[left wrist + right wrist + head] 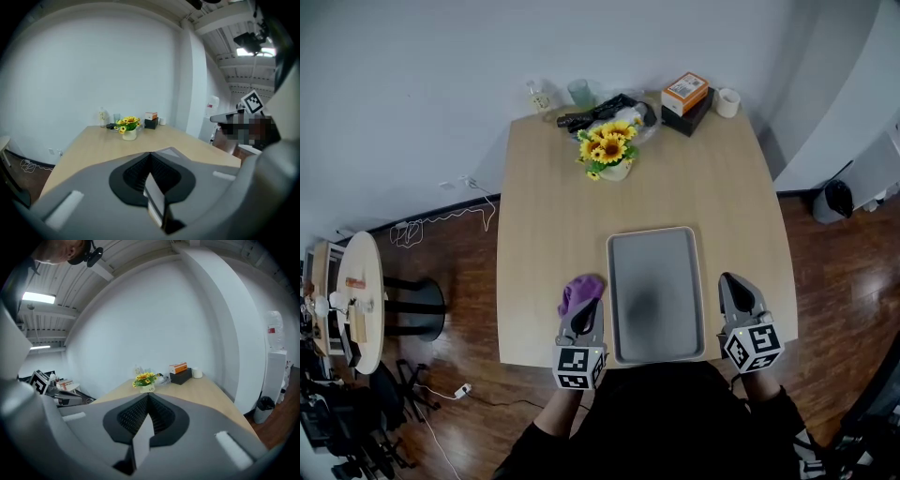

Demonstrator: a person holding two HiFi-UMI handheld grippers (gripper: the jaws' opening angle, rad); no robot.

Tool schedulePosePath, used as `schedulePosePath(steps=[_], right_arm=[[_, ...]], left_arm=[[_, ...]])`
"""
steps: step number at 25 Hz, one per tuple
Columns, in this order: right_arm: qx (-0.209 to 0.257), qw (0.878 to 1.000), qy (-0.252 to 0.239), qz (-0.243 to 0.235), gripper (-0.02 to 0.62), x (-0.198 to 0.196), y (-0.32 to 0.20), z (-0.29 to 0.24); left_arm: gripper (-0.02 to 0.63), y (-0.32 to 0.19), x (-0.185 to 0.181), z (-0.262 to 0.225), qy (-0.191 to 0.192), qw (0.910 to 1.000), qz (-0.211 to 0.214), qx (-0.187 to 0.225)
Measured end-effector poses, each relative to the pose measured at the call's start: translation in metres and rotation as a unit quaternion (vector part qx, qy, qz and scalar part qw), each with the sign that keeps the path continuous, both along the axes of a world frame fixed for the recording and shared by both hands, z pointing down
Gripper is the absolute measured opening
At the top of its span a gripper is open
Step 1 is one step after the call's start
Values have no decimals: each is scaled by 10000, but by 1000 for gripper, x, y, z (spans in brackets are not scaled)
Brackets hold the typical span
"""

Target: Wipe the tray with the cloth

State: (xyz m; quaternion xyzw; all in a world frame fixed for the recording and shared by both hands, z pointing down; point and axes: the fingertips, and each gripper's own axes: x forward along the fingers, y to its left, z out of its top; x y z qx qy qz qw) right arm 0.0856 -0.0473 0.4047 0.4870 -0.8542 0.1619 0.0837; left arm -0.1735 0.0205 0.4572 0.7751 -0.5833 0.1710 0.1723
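The grey tray [656,246] lies empty near the front edge of the wooden table [553,206]. A crumpled purple cloth [578,289] rests on the table just left of the tray. My left gripper [592,302] sits right behind the cloth, its tip at the cloth's near edge. In the left gripper view its jaws [151,154] are shut with nothing between them, and a tray corner [171,152] shows beyond. My right gripper [729,278] hovers just right of the tray, shut and empty [148,395].
At the table's far end stand a vase of sunflowers [609,150], an orange box on a black box [686,94], a white cup [727,101], a bottle [539,96] and a glass [579,91]. A round side table [361,300] is at the left on the floor.
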Motion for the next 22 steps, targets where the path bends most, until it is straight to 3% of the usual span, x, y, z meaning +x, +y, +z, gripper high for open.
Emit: schedulePosePath(steps=[22], right_arm=[[93, 9999, -36, 90, 0, 4, 3, -7]], left_arm=[[35, 1, 7, -8, 114, 9999, 72, 32]])
